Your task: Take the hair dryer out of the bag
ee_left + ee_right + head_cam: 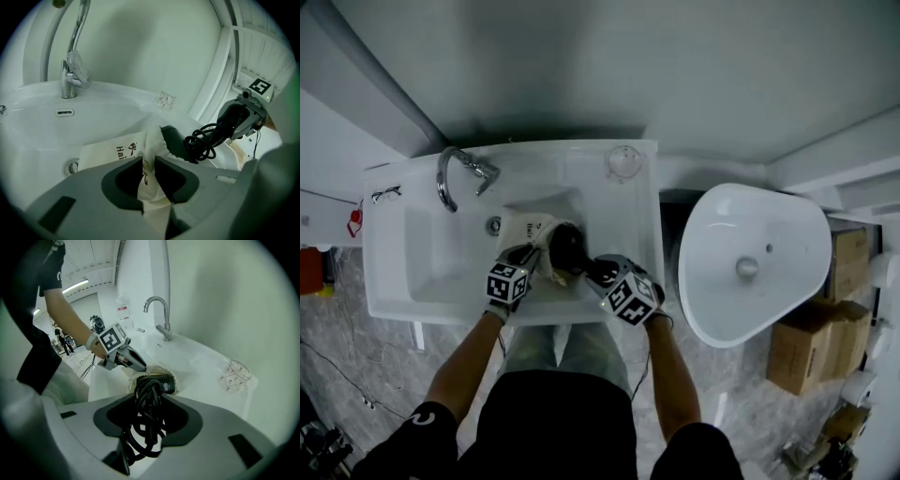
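One limp cloth bag (pixel 105 152) | left claw (pixel 148 161) pinching | right claw (pixel 149 397), coiled cord (pixel 146 430)

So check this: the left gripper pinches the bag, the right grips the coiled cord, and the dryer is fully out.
Not fully out: the hair dryer is partly inside the bag, as the right gripper view shows. The rest stands.

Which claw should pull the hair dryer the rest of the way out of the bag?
The right claw. It grips the coiled cord of the hair dryer, which pokes from the bag. The left claw pinches the bag's cloth, holding it back.
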